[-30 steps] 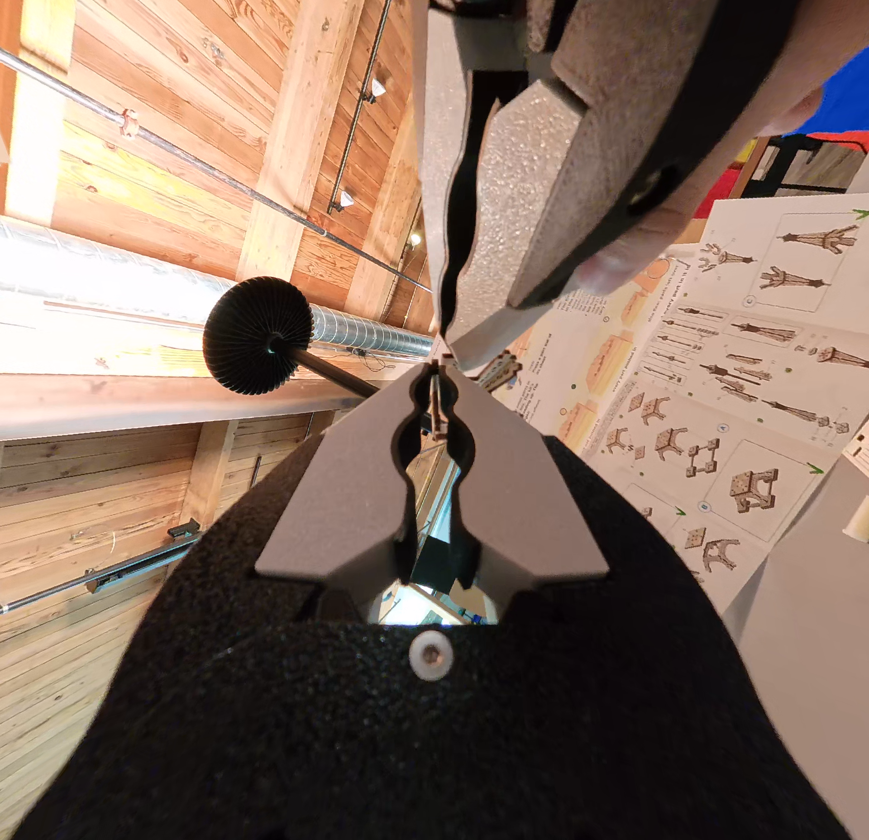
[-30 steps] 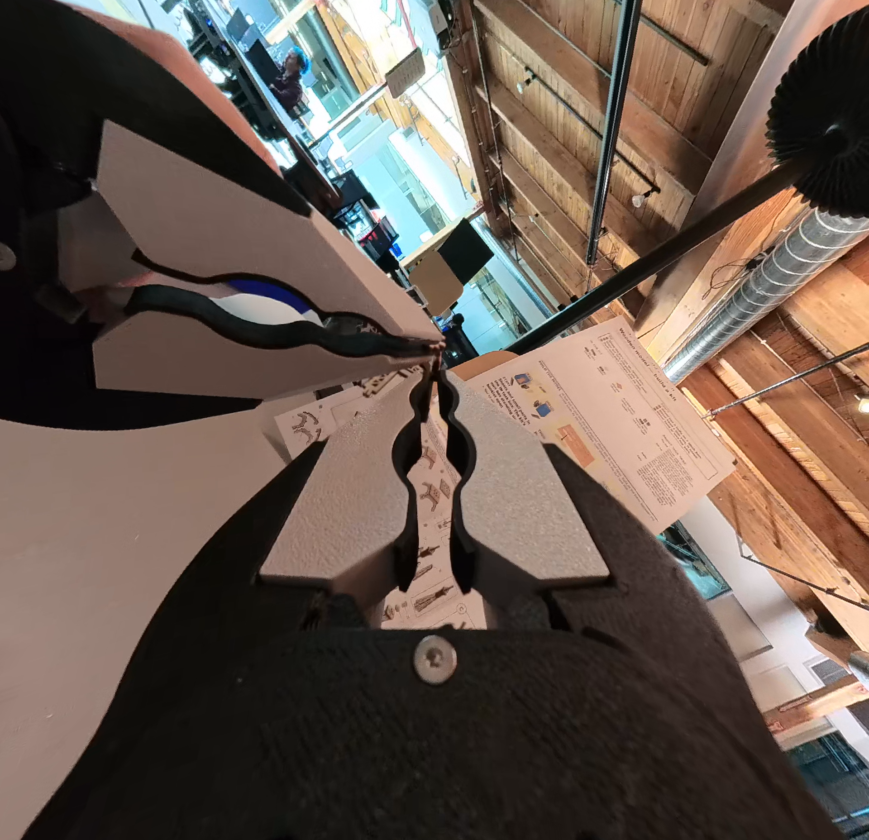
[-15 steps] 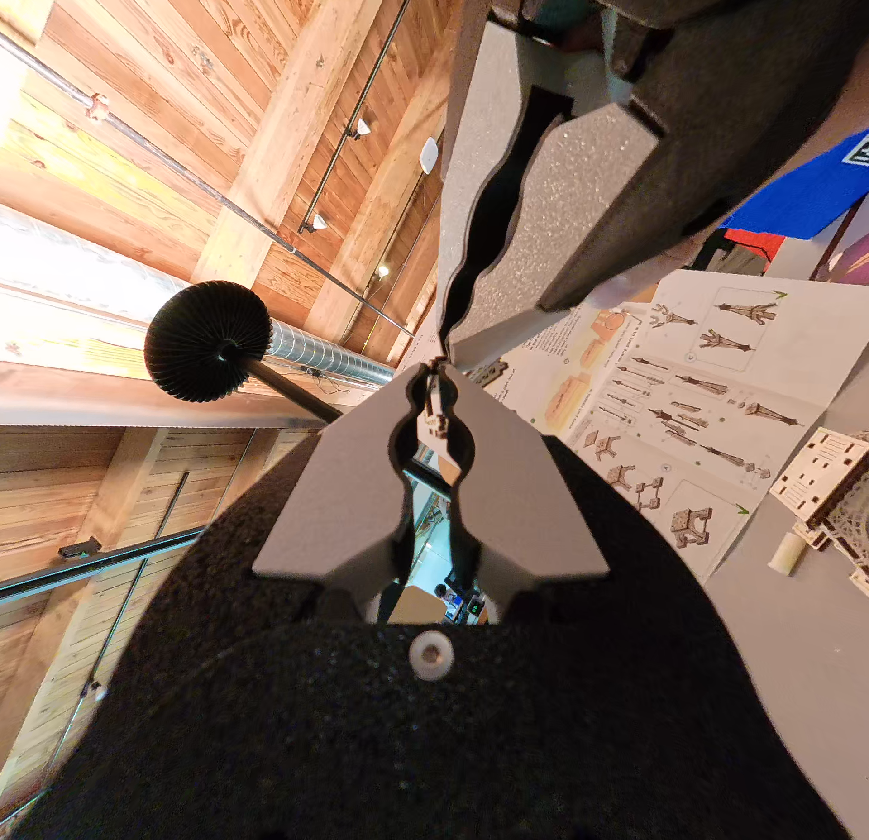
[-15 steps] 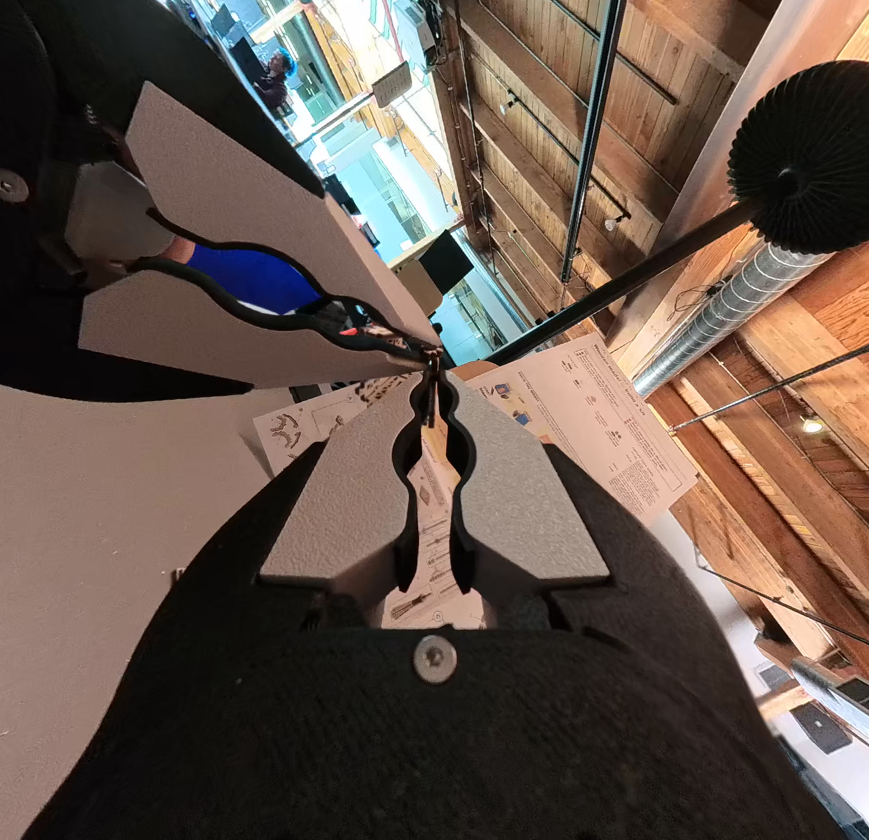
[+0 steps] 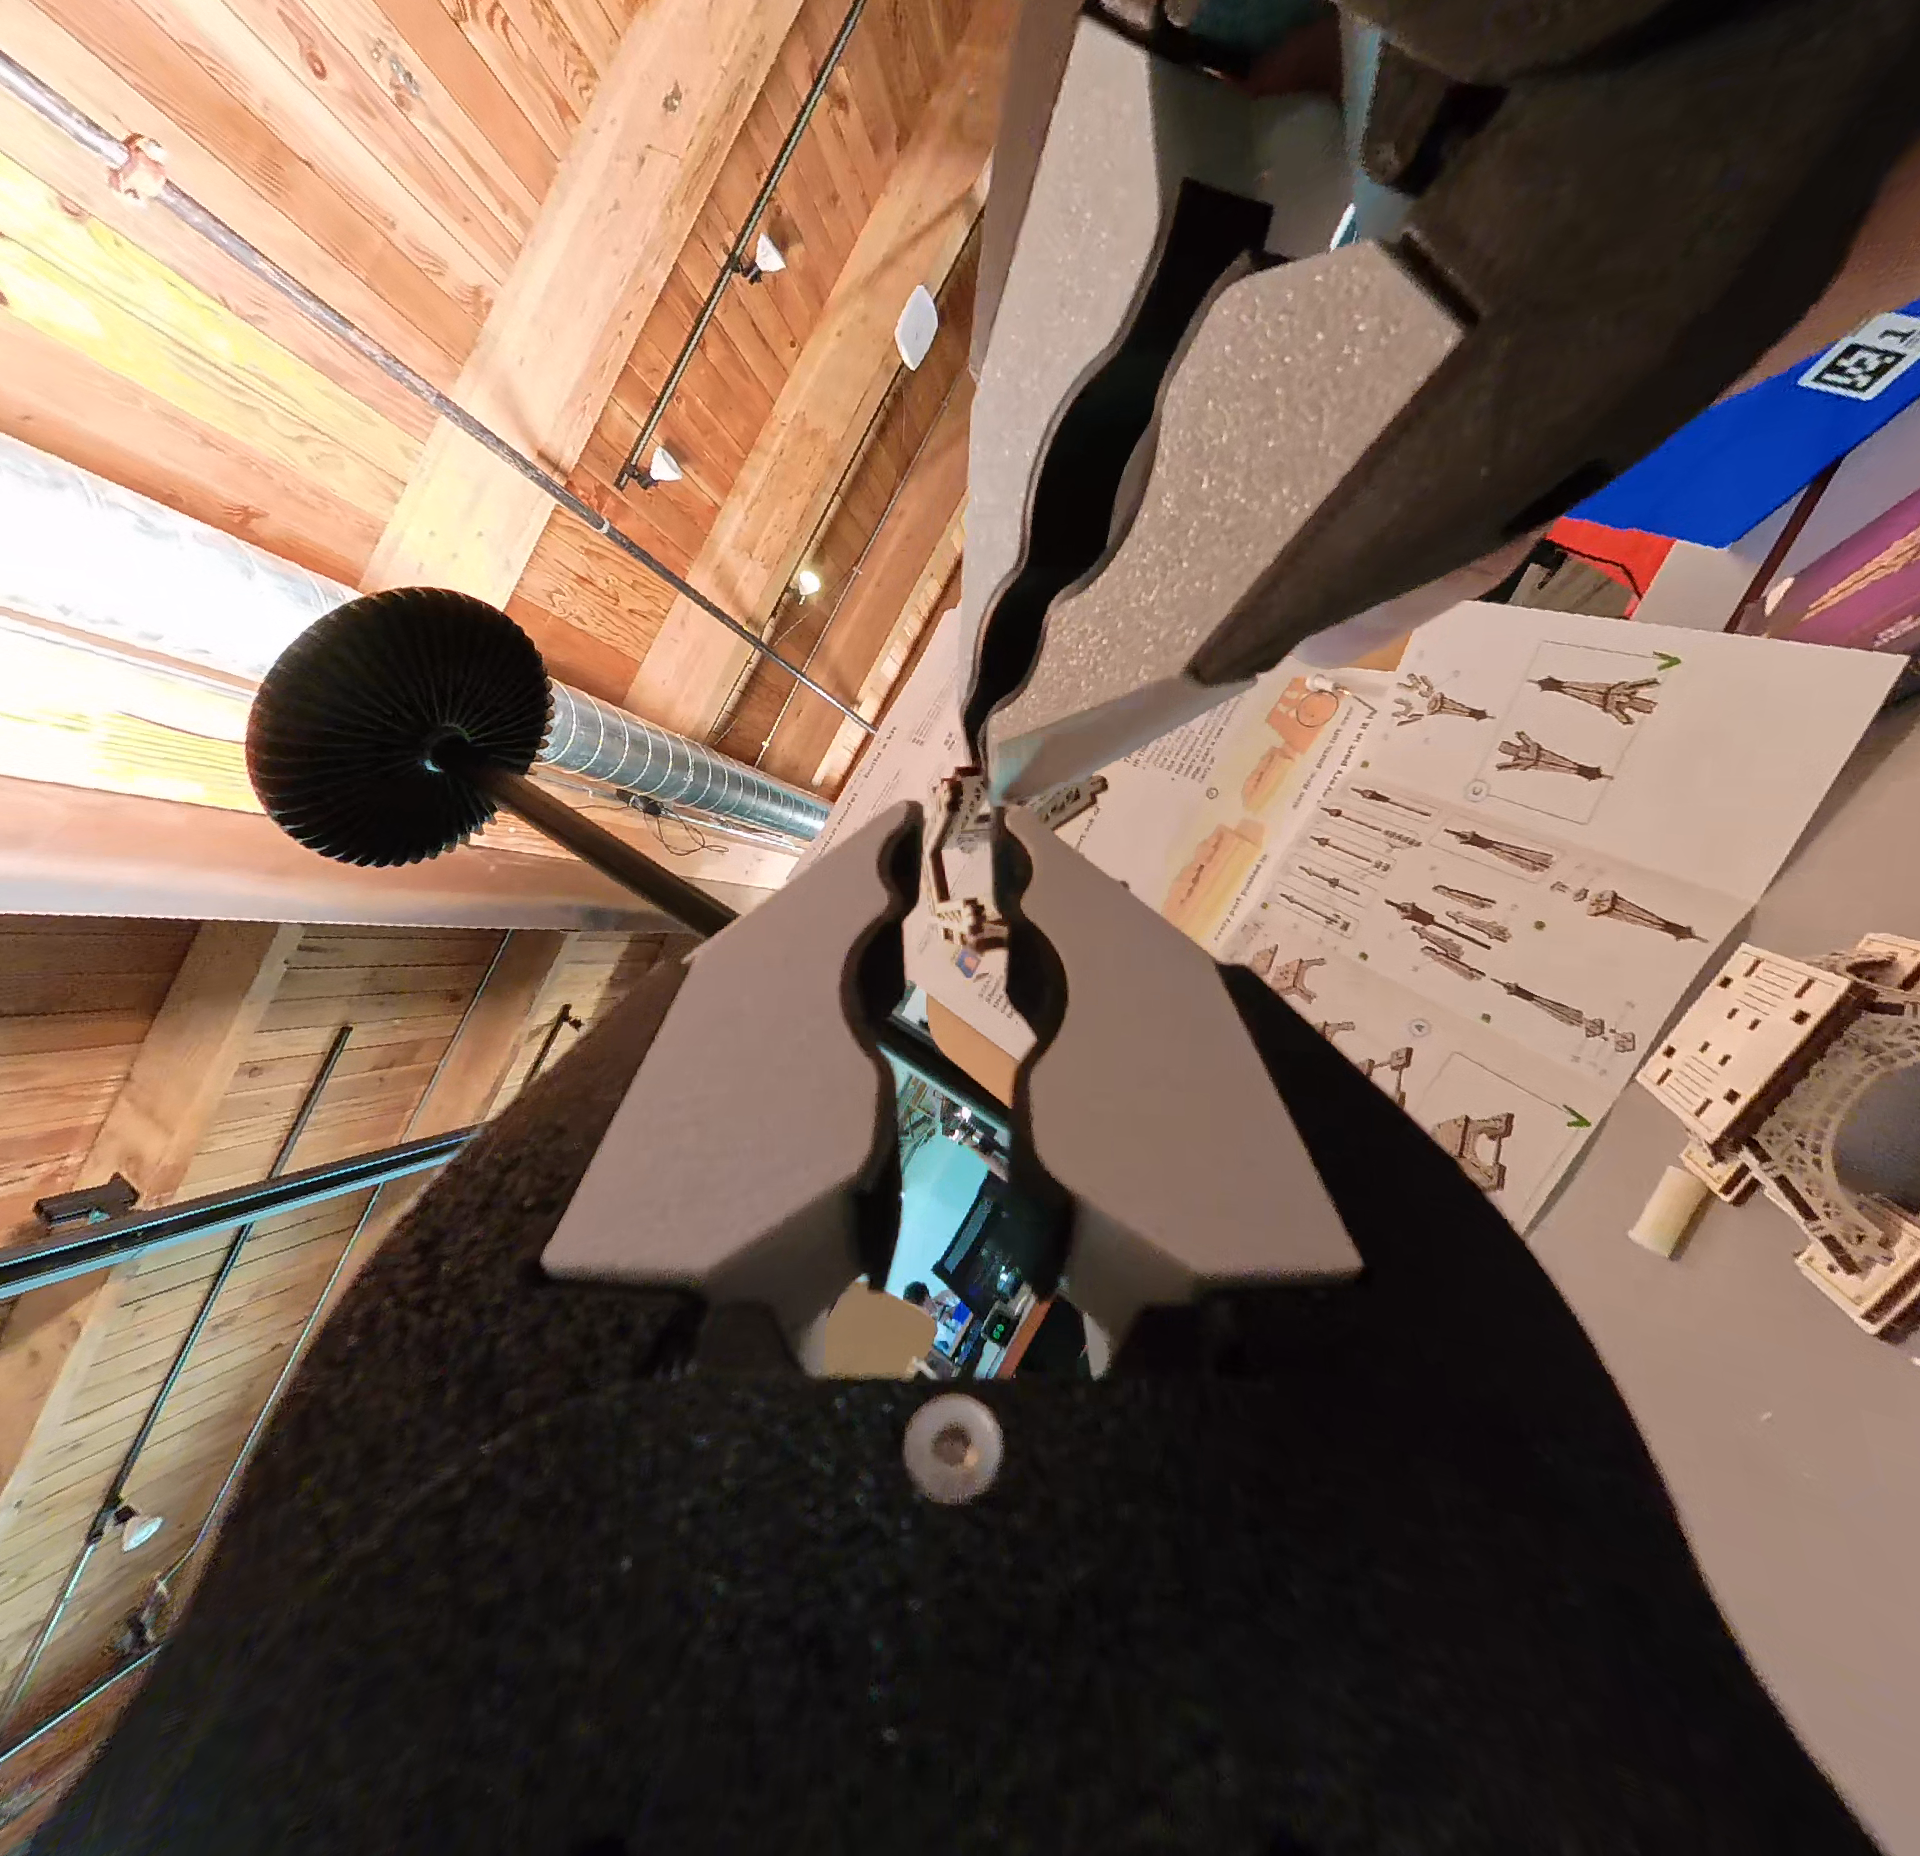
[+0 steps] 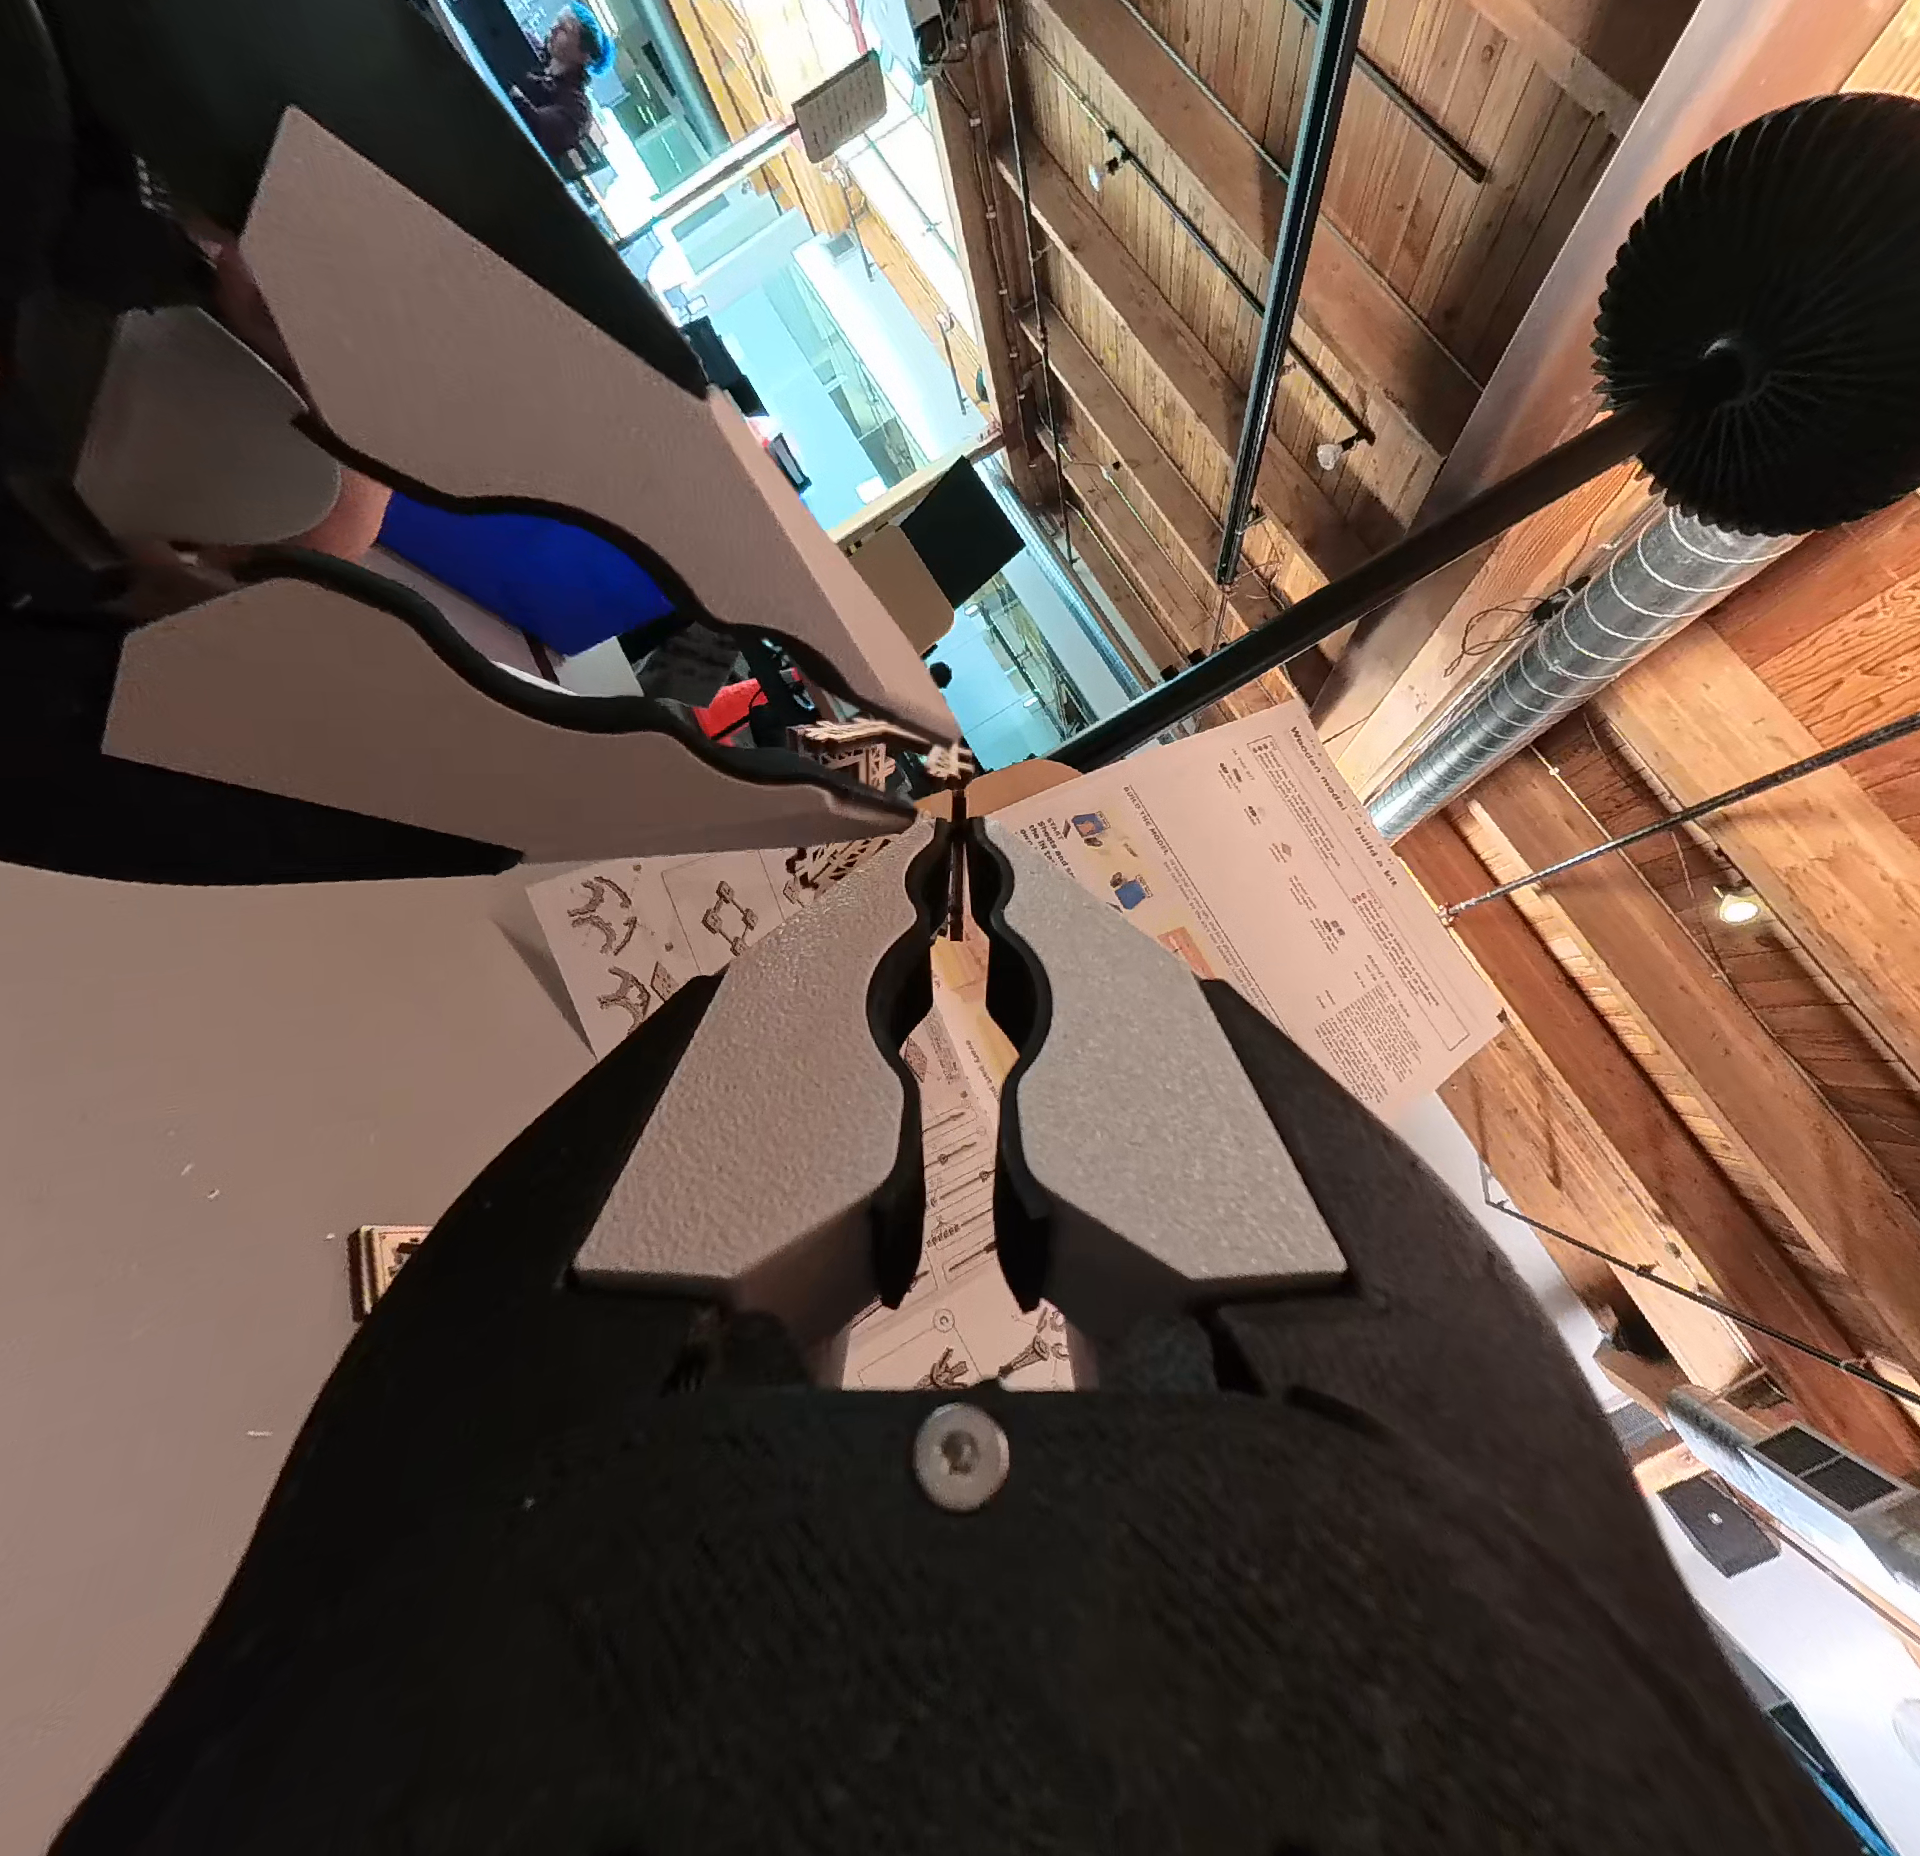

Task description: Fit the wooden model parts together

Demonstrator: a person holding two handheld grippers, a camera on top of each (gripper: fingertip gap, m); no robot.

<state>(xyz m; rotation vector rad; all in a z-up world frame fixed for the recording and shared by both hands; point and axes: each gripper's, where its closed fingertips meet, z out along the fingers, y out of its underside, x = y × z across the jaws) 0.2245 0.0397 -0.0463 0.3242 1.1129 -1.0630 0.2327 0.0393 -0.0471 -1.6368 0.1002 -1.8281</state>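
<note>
My left gripper (image 5: pixel 961 814) is shut on a small pale wooden part (image 5: pixel 961 876) with notched tabs, held up in the air. My right gripper (image 6: pixel 953 830) is shut on a thin flat wooden piece (image 6: pixel 954 876), seen edge-on. The two grippers meet tip to tip, with the right gripper (image 5: pixel 982 757) coming in from the top right of the left wrist view and the left gripper (image 6: pixel 930 783) from the left of the right wrist view. The two parts touch at the tips. The joint itself is too small to make out.
A wooden lattice tower base (image 5: pixel 1787 1110) stands on the grey table (image 5: pixel 1714 1494) beside a small white cylinder (image 5: pixel 1668 1209). Paper instruction sheets (image 5: pixel 1455 871) lie behind. A flat wooden piece (image 6: pixel 379 1256) lies on the table. A black pleated disc on a pole (image 5: pixel 400 726) hangs overhead. My two grippers' fingertips are within a few centimetres of each other.
Both grippers stayed tip to tip while tilting. The left gripper's part has turned and shows more of its face. The tower base has come into the left wrist view.
</note>
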